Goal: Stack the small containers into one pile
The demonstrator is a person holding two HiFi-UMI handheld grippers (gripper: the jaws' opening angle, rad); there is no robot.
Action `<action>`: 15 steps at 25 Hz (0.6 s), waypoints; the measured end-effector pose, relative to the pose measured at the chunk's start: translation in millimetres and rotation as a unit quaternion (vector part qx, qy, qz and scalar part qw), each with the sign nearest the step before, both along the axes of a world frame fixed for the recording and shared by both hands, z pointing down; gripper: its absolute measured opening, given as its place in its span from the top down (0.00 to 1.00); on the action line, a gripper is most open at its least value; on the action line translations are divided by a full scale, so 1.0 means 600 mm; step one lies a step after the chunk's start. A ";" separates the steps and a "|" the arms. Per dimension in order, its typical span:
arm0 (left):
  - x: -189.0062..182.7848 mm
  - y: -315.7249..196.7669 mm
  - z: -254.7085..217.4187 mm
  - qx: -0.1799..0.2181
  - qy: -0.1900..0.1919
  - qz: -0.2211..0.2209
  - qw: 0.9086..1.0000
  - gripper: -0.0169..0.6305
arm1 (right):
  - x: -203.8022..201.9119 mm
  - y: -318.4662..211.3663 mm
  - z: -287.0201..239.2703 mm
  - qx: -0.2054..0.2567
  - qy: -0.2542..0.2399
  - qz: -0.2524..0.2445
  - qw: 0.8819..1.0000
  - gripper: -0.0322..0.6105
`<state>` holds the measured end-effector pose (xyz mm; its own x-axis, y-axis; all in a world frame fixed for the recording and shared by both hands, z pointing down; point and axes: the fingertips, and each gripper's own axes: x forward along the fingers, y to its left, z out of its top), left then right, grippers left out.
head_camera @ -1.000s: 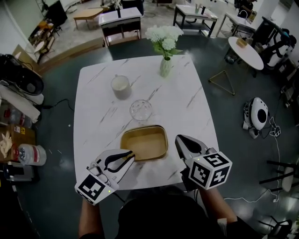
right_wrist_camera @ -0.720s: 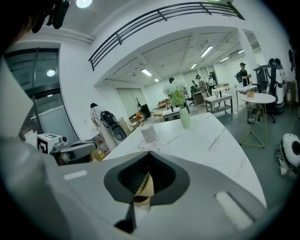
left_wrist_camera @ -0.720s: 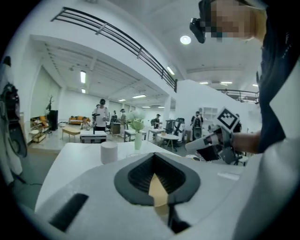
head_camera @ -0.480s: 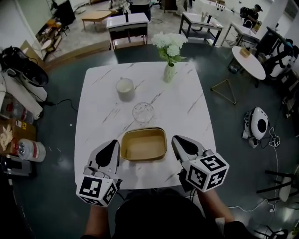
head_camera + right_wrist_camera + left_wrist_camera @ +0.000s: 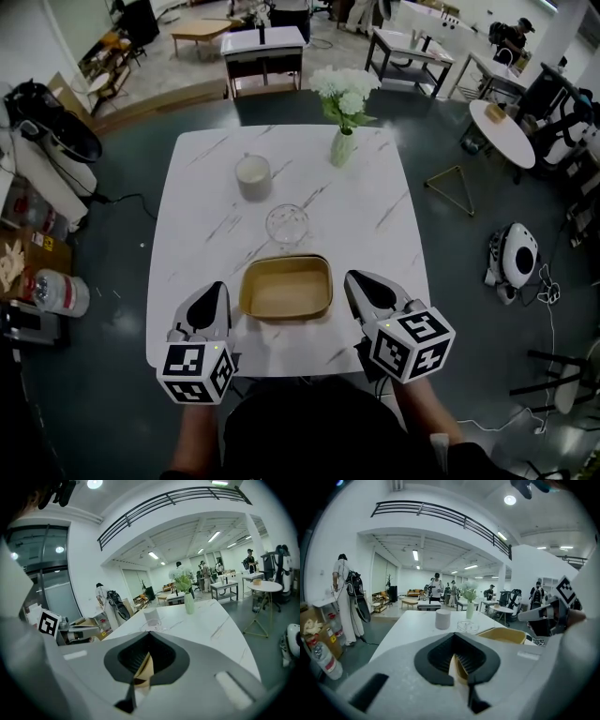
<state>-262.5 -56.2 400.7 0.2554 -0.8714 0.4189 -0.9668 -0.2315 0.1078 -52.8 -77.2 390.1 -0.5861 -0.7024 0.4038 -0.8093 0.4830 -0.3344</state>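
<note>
I had the left gripper [image 5: 216, 291] just beside the near left corner of the tan container [image 5: 286, 287]. Its fingers had just been closing and stood clenched together, with nothing between them. The right gripper [image 5: 358, 281] sat just beside the container's right side. In the right gripper view its fingers were also clenched tip to tip and grasped nothing. Both grippers pointed away from me across the desk [image 5: 187, 244], tilted a little downward.

The tan container, a shallow rectangular tray with rounded corners, lay empty near the front edge of the white marbled desk, between the two grippers. Just beyond its far rim stood the glass bowl [image 5: 287, 225], clear and round, near the tray but apart from it. Farther back and to the left was the pale cup [image 5: 252, 176], well apart from the bowl. A vase [image 5: 343, 145] of white flowers stood toward the far right of the desk. Each container rested on the desk by itself, none inside another.
</note>
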 end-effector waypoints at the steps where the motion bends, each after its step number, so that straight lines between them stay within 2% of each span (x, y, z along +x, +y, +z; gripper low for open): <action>1: -0.002 0.000 0.003 -0.004 0.000 -0.001 1.000 0.98 | 0.001 0.000 0.003 -0.003 0.000 0.001 1.000 0.95; 5: -0.010 0.005 0.023 -0.021 -0.008 0.000 1.000 0.98 | 0.009 0.001 0.020 -0.011 0.013 0.006 1.000 0.95; 8: -0.015 0.008 0.034 -0.032 0.006 -0.001 0.999 0.98 | 0.014 0.000 0.033 -0.016 0.022 0.007 1.000 0.95; 10: -0.019 0.007 0.035 -0.036 0.014 -0.002 0.999 0.98 | 0.016 -0.002 0.037 -0.018 0.025 0.009 0.999 0.95; 15: -0.028 0.003 0.035 -0.039 0.005 0.002 0.999 0.98 | 0.014 -0.010 0.041 -0.020 0.028 0.012 0.999 0.95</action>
